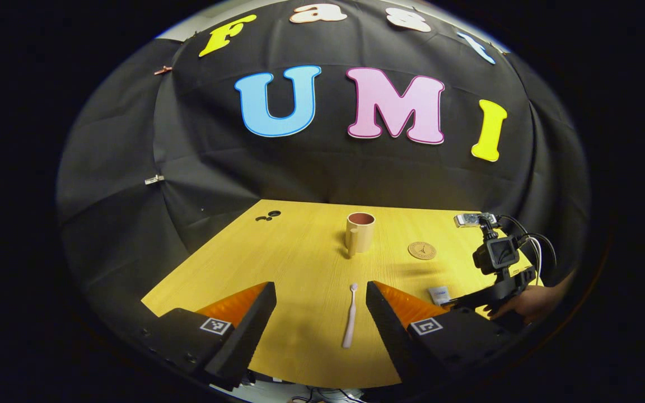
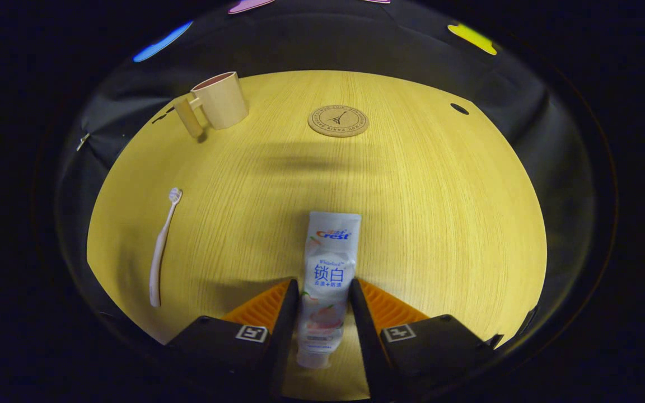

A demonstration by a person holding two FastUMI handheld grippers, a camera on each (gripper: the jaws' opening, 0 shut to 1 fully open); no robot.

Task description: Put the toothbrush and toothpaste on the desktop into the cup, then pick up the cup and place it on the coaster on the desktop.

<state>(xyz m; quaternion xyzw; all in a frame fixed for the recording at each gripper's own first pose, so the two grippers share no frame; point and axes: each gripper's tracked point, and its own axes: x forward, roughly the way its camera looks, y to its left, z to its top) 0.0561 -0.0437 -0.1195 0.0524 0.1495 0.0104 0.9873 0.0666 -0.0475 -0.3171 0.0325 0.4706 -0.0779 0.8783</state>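
A pale pink toothbrush lies flat on the yellow desktop, bristles toward the far wall. My left gripper hovers open just short of it, the brush lying nearer its right finger. The right gripper is shut on a white toothpaste tube near its cap end, and the tube points away along the fingers. In the left gripper view the same gripper and tube sit low at the right. A beige cup with a handle stands upright farther back. To its right lies the round cork coaster.
A hand holds the right gripper near the desk's right edge, with cables trailing from the camera on top. Small holes mark the desktop's far corners. Black cloth walls close in behind and to the left.
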